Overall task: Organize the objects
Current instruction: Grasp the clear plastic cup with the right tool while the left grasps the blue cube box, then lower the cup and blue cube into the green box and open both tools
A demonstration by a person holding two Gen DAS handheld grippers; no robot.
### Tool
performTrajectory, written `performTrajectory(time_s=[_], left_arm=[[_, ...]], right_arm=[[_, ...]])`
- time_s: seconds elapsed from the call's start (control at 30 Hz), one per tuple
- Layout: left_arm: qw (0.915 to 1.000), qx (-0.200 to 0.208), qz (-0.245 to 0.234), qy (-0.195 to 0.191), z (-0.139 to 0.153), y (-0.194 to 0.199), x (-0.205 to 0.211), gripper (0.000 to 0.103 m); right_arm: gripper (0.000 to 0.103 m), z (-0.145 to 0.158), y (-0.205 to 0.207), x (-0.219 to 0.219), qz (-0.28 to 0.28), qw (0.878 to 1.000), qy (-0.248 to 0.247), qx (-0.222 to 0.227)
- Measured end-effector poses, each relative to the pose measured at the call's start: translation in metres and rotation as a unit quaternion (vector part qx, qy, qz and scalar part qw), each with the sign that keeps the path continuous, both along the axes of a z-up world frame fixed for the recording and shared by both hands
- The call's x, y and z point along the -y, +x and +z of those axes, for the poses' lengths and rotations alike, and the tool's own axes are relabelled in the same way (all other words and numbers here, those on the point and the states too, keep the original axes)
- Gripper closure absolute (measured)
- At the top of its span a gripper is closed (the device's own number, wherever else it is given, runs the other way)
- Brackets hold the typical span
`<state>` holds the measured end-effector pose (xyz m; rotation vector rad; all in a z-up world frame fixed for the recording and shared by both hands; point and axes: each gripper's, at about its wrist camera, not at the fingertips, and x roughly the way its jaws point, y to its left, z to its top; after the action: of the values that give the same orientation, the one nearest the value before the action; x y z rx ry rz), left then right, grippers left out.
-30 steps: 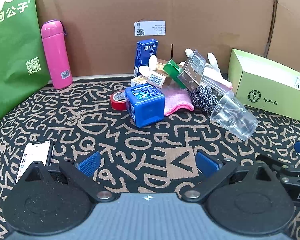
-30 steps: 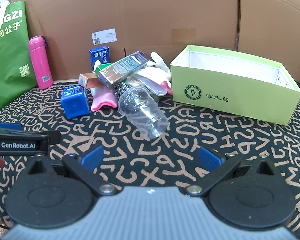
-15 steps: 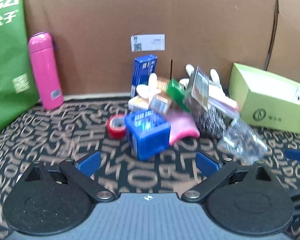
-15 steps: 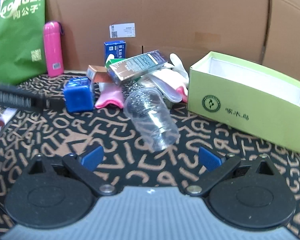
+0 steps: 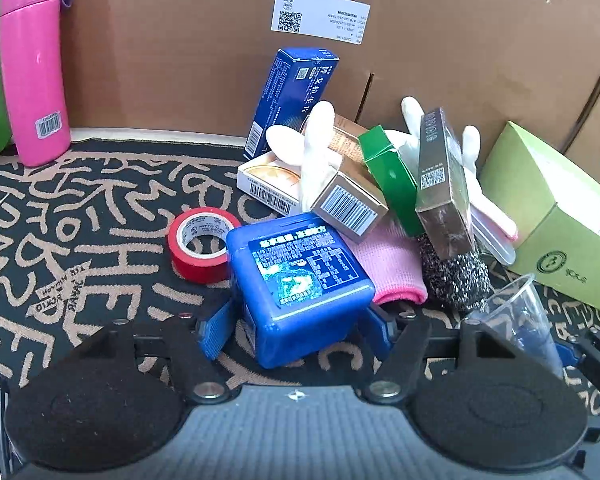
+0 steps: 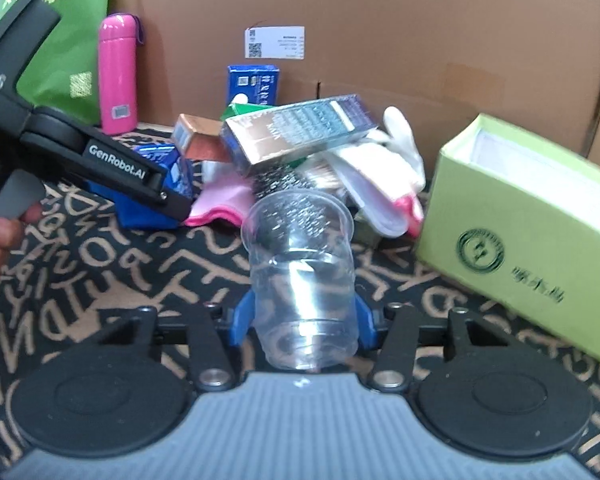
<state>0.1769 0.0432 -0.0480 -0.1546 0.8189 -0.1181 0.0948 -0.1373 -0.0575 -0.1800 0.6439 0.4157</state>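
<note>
We are closing our left gripper (image 5: 296, 330) around the blue cube box (image 5: 300, 284), pads flanking its sides; contact is hard to judge. Our right gripper (image 6: 302, 320) is closing on the toppled clear cup (image 6: 302, 276), its base hidden behind our gripper body.

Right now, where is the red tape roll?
In the left wrist view, the red tape roll lies flat on the patterned mat, touching the blue plastic box's left side.
</note>
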Motion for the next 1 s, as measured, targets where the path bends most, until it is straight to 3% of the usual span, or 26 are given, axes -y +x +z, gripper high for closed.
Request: performTrajectory(time_s=[0.17,0.43,0.57,0.67,0.83,1.0], left_arm=[[0.9997,0.002,-0.023,-0.001,0.008,-0.018,0.003,0.036],[0.9897,0.055,-0.132,-0.013,0.054,-0.055,0.047,0.044],[0.9826,0.086,-0.164,-0.009,0.070,-0.054,0.077,0.044],[0.9804,0.084,-0.177,-0.017,0.074,-0.049,0.089,0.044],[0.9763,0.094,-0.192,-0.036,0.091,-0.040,0.110,0.044],[0.9658,0.123,-0.224,-0.047,0.127,-0.019,0.147,0.044]], right_arm=[[0.053,0.005,-0.012,0.009,-0.003,1.000,0.012,0.005],[0.055,0.049,-0.046,0.044,-0.008,0.998,0.037,0.050],[0.055,0.073,-0.052,0.073,-0.046,0.995,0.035,0.083],[0.055,0.085,-0.054,0.094,-0.071,0.992,0.040,0.098],[0.055,0.091,-0.049,0.116,-0.100,0.988,0.047,0.110],[0.055,0.097,-0.028,0.136,-0.131,0.983,0.051,0.115]])
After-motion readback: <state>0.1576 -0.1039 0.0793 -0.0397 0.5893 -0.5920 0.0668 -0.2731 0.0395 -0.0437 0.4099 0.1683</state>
